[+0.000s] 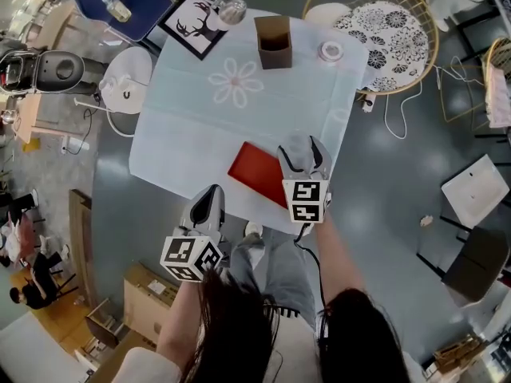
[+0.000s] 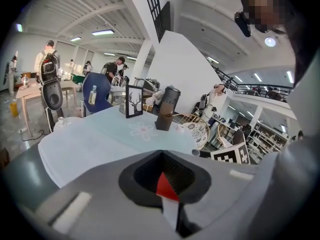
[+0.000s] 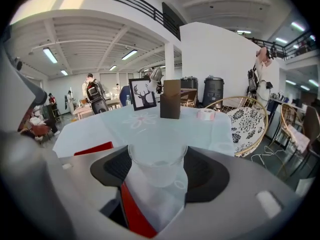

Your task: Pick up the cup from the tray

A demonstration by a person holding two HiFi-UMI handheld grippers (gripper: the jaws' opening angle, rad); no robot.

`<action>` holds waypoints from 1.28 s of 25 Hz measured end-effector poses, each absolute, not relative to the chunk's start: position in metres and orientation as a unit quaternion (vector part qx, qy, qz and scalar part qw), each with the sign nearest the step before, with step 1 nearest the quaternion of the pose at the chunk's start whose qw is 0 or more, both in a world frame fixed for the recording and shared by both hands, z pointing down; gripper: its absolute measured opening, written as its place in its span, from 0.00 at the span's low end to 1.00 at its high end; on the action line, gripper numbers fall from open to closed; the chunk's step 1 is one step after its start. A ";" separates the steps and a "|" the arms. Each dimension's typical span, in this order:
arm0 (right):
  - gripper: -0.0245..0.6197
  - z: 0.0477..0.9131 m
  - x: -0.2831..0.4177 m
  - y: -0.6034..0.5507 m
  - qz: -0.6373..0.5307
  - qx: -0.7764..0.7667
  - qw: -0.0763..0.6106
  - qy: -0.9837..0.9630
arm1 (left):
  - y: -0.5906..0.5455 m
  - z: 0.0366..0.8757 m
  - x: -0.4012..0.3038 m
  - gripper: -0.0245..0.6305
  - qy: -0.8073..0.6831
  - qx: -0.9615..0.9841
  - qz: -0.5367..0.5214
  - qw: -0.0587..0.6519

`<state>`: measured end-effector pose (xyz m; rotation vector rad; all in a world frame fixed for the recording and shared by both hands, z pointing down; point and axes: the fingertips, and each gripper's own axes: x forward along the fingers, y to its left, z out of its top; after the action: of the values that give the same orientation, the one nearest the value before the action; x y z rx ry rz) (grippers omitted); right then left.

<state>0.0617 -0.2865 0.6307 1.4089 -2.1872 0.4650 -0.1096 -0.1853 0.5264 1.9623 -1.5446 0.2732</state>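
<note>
A clear, thin-walled plastic cup (image 3: 158, 165) stands upright between the jaws of your right tool (image 1: 303, 155). The tool's dark pads meet the rim on both sides, so it is closed on the cup at a fairly wide spread. Red of the tray (image 1: 254, 168) shows low between the jaws and off to their left. Whether the cup's base rests on the tray or hangs just above it cannot be told. The cup looks empty, very light, slick-walled and easy to crush. It probably wants a gentle hold just under the stiffer rim, not on the soft middle. The tray lies flat near your edge of the surface (image 1: 192, 126), which wears a pale cloth with a flower print. Your left tool (image 1: 207, 201) hangs at that near edge, jaws together with nothing in them, apart from the tray. Far across the surface, well apart from the cup, stand a brown box (image 1: 273, 42), a framed deer picture (image 1: 194, 24) and a roll of tape (image 1: 330, 51). The room straight above the tray looks open for a lift, and the drop at the near edge lies close behind.
</note>
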 end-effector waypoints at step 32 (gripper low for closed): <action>0.42 0.443 0.043 -0.190 0.077 0.576 0.144 -0.801 | -0.164 0.459 -0.098 0.04 -0.508 0.818 0.047 0.264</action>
<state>0.0428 -0.1899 0.4427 1.6596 -2.3102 0.2213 -0.0980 -0.1642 0.4586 2.2124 -1.3743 0.1273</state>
